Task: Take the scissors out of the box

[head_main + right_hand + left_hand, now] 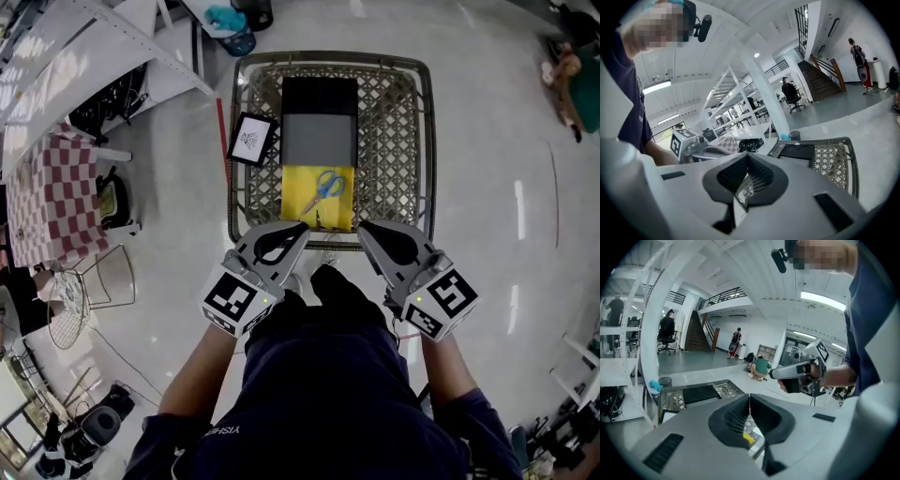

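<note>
1. Yellow lining covers the near end of the box (319, 139), which lies lengthwise in the middle of the wire basket (328, 56). The box's middle is grey and its far end is black.
2. The scissors (323, 187), blue-handled, lie on that yellow part inside the basket, with the handles farther away and the blades slanting toward the basket's near left.
3. The left gripper (302, 227) is held over the basket's near rim, just left of the box's near edge. In its own view (749, 397) the jaws are clenched together with nothing between them.
4. The right gripper (362, 226) is over the same rim, just right of the box. Its jaws (748, 155) are likewise pressed together and empty.
5. Neither gripper touches the scissors.
6. A black-framed card (251, 139) sits just outside the basket's left wall.
7. A red-and-white checked cloth (52, 197) lies well left of the basket.
</note>
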The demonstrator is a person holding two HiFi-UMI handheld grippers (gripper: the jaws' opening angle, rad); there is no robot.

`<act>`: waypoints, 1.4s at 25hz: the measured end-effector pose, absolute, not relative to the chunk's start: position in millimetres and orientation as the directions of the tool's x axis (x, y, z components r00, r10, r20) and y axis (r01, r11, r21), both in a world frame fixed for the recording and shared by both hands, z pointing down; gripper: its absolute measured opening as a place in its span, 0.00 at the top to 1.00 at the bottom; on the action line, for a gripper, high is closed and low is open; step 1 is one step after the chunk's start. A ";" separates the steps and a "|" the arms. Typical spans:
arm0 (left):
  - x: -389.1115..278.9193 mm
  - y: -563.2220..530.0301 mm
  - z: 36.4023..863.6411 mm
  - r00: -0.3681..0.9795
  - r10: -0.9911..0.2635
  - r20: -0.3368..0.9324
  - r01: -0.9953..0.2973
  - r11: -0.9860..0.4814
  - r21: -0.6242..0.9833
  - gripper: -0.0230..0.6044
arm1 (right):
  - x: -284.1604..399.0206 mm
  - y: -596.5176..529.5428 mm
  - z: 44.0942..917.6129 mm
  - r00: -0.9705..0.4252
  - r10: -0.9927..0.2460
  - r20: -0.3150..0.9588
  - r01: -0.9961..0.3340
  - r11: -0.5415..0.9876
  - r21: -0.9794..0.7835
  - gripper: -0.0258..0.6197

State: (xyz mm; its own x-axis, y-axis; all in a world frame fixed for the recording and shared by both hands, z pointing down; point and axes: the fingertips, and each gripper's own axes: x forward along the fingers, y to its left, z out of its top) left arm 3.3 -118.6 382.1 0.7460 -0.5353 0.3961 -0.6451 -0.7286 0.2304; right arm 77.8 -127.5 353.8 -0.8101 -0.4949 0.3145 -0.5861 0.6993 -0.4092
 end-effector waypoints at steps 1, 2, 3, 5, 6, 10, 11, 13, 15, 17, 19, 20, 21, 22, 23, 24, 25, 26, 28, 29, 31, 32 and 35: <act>5.0 -120.6 385.3 0.744 -0.534 0.403 -0.646 -0.729 0.227 0.92 | 79.3 -130.5 356.0 -0.811 -0.492 0.316 -0.585 0.699 -0.412 0.93; 6.1 -122.2 388.2 0.742 -0.531 0.409 -0.646 -0.730 0.223 0.92 | 80.2 -133.0 358.0 -0.812 -0.490 0.318 -0.584 0.698 -0.415 0.93; 6.6 -123.7 390.7 0.740 -0.529 0.416 -0.646 -0.731 0.220 0.92 | 80.7 -134.9 359.5 -0.812 -0.488 0.320 -0.583 0.696 -0.418 0.93; 6.1 -126.6 395.9 0.735 -0.524 0.431 -0.648 -0.730 0.218 0.92 | 81.1 -138.1 361.9 -0.812 -0.484 0.326 -0.583 0.694 -0.423 0.93; 5.4 -128.3 399.0 0.732 -0.523 0.437 -0.650 -0.728 0.218 0.92 | 81.2 -139.5 363.4 -0.812 -0.483 0.328 -0.583 0.692 -0.426 0.93; 2.8 -133.7 414.5 0.722 -0.516 0.461 -0.655 -0.725 0.214 0.92 | 82.9 -142.4 370.5 -0.807 -0.485 0.337 -0.590 0.678 -0.438 0.93; 2.4 -134.9 418.3 0.721 -0.514 0.466 -0.655 -0.725 0.213 0.92 | 83.1 -143.0 372.5 -0.805 -0.486 0.340 -0.593 0.674 -0.441 0.93; 1.6 -138.9 425.4 0.720 -0.508 0.472 -0.652 -0.729 0.210 0.92 | 83.2 -145.4 377.2 -0.801 -0.488 0.348 -0.599 0.666 -0.444 0.93; 0.3 -144.2 432.5 0.720 -0.501 0.479 -0.649 -0.731 0.210 0.92 | 82.3 -149.6 383.0 -0.794 -0.491 0.359 -0.608 0.656 -0.447 0.93; -1.4 -149.5 439.6 0.723 -0.487 0.490 -0.639 -0.741 0.206 0.92 | 79.6 -154.4 388.8 -0.787 -0.495 0.368 -0.617 0.644 -0.452 0.93; -2.0 -154.6 449.4 0.724 -0.470 0.505 -0.627 -0.754 0.196 0.92 | 77.5 -158.1 394.8 -0.781 -0.498 0.376 -0.624 0.633 -0.458 0.93; -1.4 -156.7 455.4 0.724 -0.460 0.513 -0.619 -0.761 0.192 0.92 | 77.0 -159.3 398.2 -0.778 -0.499 0.382 -0.628 0.627 -0.460 0.93; -0.7 -158.3 461.7 0.725 -0.449 0.522 -0.611 -0.769 0.188 0.92 | 76.5 -160.2 401.7 -0.775 -0.498 0.389 -0.632 0.622 -0.462 0.93; -0.2 -159.6 468.1 0.725 -0.438 0.532 -0.603 -0.776 0.183 0.92 | 75.8 -161.0 404.9 -0.773 -0.497 0.395 -0.635 0.617 -0.465 0.93; 0.2 -160.9 474.8 0.723 -0.427 0.543 -0.595 -0.784 0.177 0.92 | 75.1 -161.9 407.9 -0.770 -0.497 0.400 -0.638 0.613 -0.467 0.93; 0.9 -162.2 482.2 0.721 -0.416 0.554 -0.588 -0.790 0.174 0.92 | 74.8 -162.8 410.9 -0.768 -0.498 0.404 -0.641 0.608 -0.469 0.93; 1.8 -163.5 490.4 0.720 -0.404 0.565 -0.582 -0.794 0.173 0.92 | 74.9 -163.8 414.1 -0.765 -0.499 0.407 -0.644 0.602 -0.471 0.93; 2.6 -164.7 499.1 0.717 -0.394 0.575 -0.578 -0.797 0.176 0.92 | 75.4 -164.7 417.6 -0.761 -0.501 0.411 -0.648 0.597 -0.473 0.93; 3.1 -167.1 515.2 0.710 -0.378 0.594 -0.575 -0.798 0.180 0.92 | 75.9 -166.0 424.2 -0.756 -0.503 0.418 -0.654 0.585 -0.479 0.93; 3.1 -168.3 522.1 0.706 -0.373 0.602 -0.575 -0.799 0.179 0.92 | 76.0 -166.5 427.0 -0.754 -0.503 0.423 -0.657 0.579 -0.482 0.93; 3.1 -170.1 535.7 0.695 -0.362 0.622 -0.571 -0.803 0.172 0.92 | 76.4 -167.5 432.3 -0.749 -0.504 0.431 -0.663 0.568 -0.488 0.93; 3.1 -170.7 543.6 0.688 -0.353 0.634 -0.569 -0.805 0.169 0.92 | 76.8 -168.0 435.3 -0.746 -0.504 0.435 -0.666 0.562 -0.491 0.93; 2.5 -172.1 568.6 0.663 -0.327 0.674 -0.574 -0.800 0.177 0.92 | 77.8 -168.5 445.3 -0.742 -0.500 0.446 -0.670 0.552 -0.497 0.93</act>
State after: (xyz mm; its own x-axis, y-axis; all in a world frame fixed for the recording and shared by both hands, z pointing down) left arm 2.5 -172.1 568.6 0.6629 -0.3265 0.6737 -0.5737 -0.7997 0.1770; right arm 77.8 -168.5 445.3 -0.7424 -0.4999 0.4460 -0.6699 0.5518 -0.4967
